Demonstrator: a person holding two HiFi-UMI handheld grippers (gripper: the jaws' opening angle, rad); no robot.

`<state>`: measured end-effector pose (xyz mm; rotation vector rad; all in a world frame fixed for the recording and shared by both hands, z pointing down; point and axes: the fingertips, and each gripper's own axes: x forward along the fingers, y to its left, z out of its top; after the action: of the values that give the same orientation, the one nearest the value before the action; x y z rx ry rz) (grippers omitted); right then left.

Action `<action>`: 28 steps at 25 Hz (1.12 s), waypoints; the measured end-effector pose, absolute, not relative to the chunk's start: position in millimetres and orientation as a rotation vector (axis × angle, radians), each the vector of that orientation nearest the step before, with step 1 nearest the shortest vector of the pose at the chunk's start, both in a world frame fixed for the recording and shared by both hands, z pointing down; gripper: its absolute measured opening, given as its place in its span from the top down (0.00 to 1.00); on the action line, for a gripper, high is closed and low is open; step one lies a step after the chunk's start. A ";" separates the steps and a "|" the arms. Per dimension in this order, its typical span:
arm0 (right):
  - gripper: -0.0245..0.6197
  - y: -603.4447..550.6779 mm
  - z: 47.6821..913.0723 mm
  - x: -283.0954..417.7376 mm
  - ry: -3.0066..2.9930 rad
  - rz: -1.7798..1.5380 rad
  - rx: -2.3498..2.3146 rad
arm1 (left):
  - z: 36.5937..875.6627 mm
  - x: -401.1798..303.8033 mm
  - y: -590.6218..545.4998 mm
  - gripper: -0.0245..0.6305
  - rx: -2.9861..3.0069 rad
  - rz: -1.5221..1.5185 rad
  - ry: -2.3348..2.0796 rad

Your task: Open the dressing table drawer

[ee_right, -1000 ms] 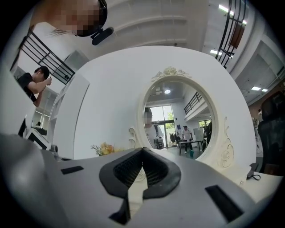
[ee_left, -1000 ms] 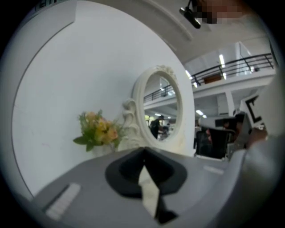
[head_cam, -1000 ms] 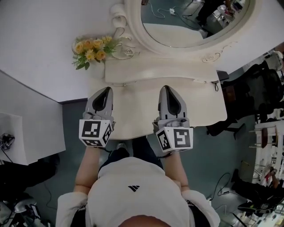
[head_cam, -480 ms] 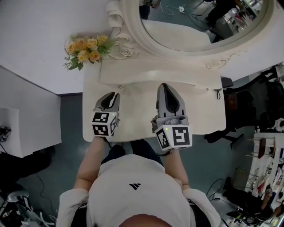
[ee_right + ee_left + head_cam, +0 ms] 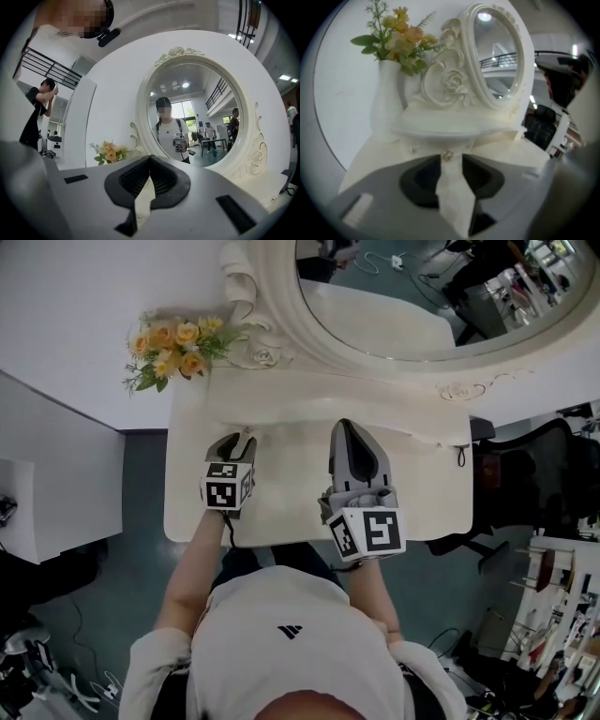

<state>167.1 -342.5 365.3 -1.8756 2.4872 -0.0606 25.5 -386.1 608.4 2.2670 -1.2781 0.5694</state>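
Note:
The cream dressing table (image 5: 412,493) has a low raised shelf under its mirror, and the drawer front (image 5: 429,146) sits below that shelf. A small gold knob (image 5: 447,155) is on it. My left gripper (image 5: 240,441) (image 5: 451,163) is low over the tabletop and points at the knob. Its jaws are opening, and the knob stands just at the far end of the gap, with the pads apart from it. My right gripper (image 5: 354,431) (image 5: 150,158) hovers above the table's middle, aimed level at the mirror. Its fingertips meet and it holds nothing.
A white vase of yellow flowers (image 5: 171,345) (image 5: 388,105) stands at the table's back left. The oval mirror (image 5: 422,296) (image 5: 197,112) with its carved frame rises behind. A white cabinet (image 5: 47,474) is at the left, a black chair (image 5: 534,484) at the right.
My left gripper has sunk toward the tabletop and moved in on the drawer knob, and its jaws have gone from shut to open. The right gripper has shifted only a little.

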 end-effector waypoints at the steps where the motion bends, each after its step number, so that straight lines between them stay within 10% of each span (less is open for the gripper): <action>1: 0.96 -344.7 366.1 168.4 2.493 -0.064 -1.871 | 612.8 26.4 -389.0 0.73 2.254 0.577 -1.281; 28: 0.96 -376.2 372.8 180.4 2.580 -0.095 -1.749 | 636.9 33.5 -400.3 0.80 2.127 0.648 -1.359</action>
<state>180.4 -376.2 372.8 -1.7488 2.5796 -0.0946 33.5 -400.3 636.9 2.1268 -1.3585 0.6483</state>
